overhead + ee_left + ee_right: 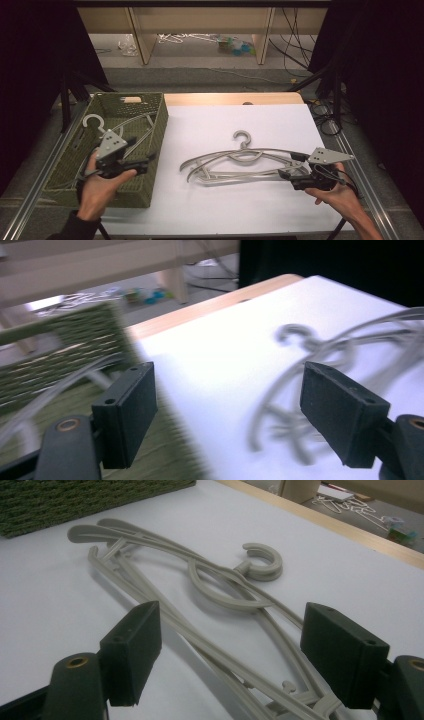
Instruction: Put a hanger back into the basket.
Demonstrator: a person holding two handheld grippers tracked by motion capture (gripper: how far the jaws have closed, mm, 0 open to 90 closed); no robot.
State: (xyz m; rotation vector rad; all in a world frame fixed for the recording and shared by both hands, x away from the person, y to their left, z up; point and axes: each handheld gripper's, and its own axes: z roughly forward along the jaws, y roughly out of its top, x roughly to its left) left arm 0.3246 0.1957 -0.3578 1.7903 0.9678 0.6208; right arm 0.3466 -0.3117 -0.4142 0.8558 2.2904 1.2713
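Two pale grey plastic hangers (235, 161) lie stacked on the white table top (225, 125), hooks pointing to the far side. My right gripper (291, 165) is open at their right end, and the hangers' arms (225, 605) run between its jaws without touching the pads (135, 650). Another grey hanger (93, 122) lies inside the green woven basket (150, 175) at the left. My left gripper (141, 152) hovers open over the basket's right wall. Its blurred view has the basket (65, 340) at left, the hangers (310, 350) at right, and nothing between the pads (127, 415).
A bare wooden strip (230, 98) edges the table's far side. Beyond it on the floor are wooden shelf legs (142, 40), loose clutter (235, 45) and cables (295, 45). Metal rails (357, 175) run along both table sides. White surface lies bare in front of the hangers.
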